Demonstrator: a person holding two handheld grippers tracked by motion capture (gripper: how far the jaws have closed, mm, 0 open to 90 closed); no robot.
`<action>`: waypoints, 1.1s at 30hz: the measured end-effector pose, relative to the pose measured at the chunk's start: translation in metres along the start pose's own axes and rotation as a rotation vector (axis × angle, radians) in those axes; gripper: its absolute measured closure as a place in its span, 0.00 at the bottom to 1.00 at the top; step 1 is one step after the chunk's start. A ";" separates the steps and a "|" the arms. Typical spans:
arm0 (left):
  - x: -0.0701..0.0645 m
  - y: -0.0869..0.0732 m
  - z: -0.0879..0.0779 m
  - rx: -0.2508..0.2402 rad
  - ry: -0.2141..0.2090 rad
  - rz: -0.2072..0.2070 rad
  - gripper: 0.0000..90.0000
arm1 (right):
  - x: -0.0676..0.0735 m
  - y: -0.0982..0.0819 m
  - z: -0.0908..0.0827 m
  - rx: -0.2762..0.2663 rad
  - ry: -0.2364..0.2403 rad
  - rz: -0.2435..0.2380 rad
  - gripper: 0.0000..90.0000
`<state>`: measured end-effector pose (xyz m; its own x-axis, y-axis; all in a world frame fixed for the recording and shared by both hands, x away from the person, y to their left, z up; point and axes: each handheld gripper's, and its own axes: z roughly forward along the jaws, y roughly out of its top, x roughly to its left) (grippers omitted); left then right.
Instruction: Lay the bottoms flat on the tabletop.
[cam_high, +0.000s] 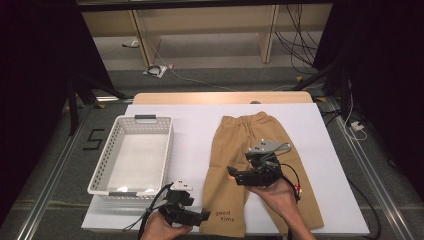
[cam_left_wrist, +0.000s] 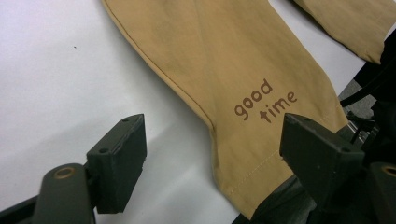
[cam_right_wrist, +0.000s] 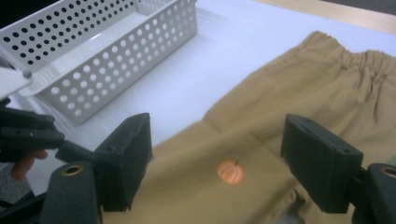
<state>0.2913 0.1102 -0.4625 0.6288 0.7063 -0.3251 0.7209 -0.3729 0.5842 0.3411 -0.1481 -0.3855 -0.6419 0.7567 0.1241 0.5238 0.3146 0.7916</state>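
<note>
Tan trousers (cam_high: 250, 150) between open jaws

Trousers (cam_high: 260, 165) partly hidden under right tool (cam_high: 234, 173); waistband cut off in left gripper view.

A lab: black curtains (cam_high: 30, 60), floor cables (cam_high: 295, 45)

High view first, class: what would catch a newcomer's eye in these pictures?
A pair of tan trousers lies flat on the white table cover, with "good time" printed near one hem and a small orange pumpkin on the cloth. To its left stands a white basket with holes in its walls. Both claws, left and right, stand open at the trousers.
</note>
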 end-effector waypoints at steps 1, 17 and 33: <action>0.000 0.000 0.000 -0.002 0.000 -0.001 0.25 | 0.001 0.003 0.003 -0.001 0.003 0.000 0.28; -0.008 -0.005 -0.005 -0.020 0.008 0.035 0.22 | 0.016 0.031 0.033 0.031 0.002 -0.010 0.23; -0.007 -0.002 -0.013 -0.091 0.031 0.034 0.22 | 0.006 0.047 0.079 0.107 -0.061 -0.017 0.23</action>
<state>0.2813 0.1142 -0.4516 0.6417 0.7134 -0.2817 0.6692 -0.3415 0.6599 0.4063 -0.0836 -0.3943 -0.6171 0.7835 0.0720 0.5726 0.3844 0.7242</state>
